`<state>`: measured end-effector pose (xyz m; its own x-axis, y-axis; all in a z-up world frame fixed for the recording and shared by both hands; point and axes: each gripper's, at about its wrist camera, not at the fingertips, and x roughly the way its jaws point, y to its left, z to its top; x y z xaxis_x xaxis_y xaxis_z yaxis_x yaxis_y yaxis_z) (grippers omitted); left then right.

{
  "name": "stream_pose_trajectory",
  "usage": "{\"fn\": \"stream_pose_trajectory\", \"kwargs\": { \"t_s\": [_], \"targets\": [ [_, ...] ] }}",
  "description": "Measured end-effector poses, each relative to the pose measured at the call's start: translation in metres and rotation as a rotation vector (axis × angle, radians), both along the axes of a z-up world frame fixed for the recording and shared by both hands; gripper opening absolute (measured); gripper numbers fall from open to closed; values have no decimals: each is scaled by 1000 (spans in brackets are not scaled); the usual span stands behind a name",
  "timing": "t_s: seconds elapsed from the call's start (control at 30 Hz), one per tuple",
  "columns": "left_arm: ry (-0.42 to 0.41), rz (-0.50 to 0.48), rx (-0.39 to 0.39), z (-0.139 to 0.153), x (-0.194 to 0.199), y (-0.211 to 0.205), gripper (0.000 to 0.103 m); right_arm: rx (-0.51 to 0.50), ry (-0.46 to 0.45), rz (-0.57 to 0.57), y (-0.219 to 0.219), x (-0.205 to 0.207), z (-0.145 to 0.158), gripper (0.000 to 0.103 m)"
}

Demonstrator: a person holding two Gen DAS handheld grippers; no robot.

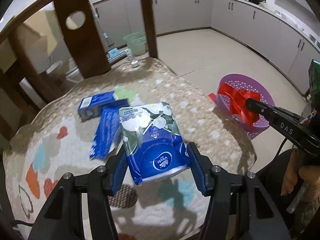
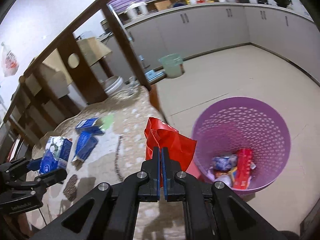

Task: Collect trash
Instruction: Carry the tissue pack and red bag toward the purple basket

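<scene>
My left gripper [image 1: 157, 160] is shut on a blue and white tissue pack [image 1: 152, 136] with a flower print, lifted over the patterned table cloth [image 1: 180, 104]. The same pack [image 2: 55, 154] shows at the left of the right wrist view, in the left gripper [image 2: 43, 170]. My right gripper [image 2: 161, 152] is shut on a crumpled red plastic wrapper [image 2: 166, 140], held near the table's edge beside a purple perforated basket [image 2: 246, 120] on the floor. In the left wrist view the red wrapper [image 1: 238, 100] hangs in front of the basket [image 1: 258, 92]. Two blue cartons [image 1: 104, 118] lie on the table.
The basket holds several pieces of trash [image 2: 234, 170]. A dark wooden chair [image 1: 80, 36] stands at the far side of the table, with a clear glass [image 1: 134, 58] near it. A green bin [image 2: 172, 65] sits on the tiled floor by grey cabinets [image 1: 220, 14].
</scene>
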<state>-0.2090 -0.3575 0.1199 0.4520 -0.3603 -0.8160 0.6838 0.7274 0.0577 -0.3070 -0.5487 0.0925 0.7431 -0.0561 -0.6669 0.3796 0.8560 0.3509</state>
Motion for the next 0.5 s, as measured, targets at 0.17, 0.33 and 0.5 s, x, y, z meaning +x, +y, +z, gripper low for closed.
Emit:
{"fn": "stream_pose_trajectory", "kwargs": {
  "t_s": [0.17, 0.33, 0.5],
  "targets": [
    [-16, -51, 2, 0, -3, -29, 56, -17, -9, -62, -25, -10, -2, 2],
    [-10, -96, 17, -8, -4, -60, 56, -10, -21, -129, -46, -17, -10, 2],
    [-4, -144, 25, -17, -7, -91, 56, 11, -26, -154, -61, -20, -15, 2]
  ]
}}
